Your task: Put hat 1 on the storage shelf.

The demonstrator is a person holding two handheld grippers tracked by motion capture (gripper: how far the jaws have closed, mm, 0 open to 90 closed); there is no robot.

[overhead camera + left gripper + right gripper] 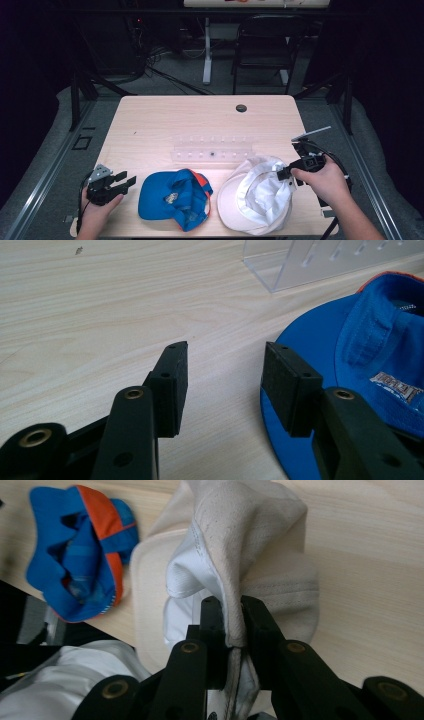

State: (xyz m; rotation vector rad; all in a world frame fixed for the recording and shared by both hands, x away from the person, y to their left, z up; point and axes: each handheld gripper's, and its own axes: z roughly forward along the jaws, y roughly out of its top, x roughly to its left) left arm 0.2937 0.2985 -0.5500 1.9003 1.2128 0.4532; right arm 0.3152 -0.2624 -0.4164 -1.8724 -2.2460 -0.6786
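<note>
White cap (235,545) pinched, R fingers (212,625).

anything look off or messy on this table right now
Both caps lie inside out. The blue cap is crumpled upside down, its orange lining showing. The white cap is bunched and pulled up at one edge, where the right gripper pinches its fabric. The left gripper rests open beside the blue cap. Nothing looks spilled or damaged.

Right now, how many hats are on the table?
2. The blue cap lies near the table's front edge, between the two hands. The white cap lies to its right, and the right tool pinches its fabric.
</note>
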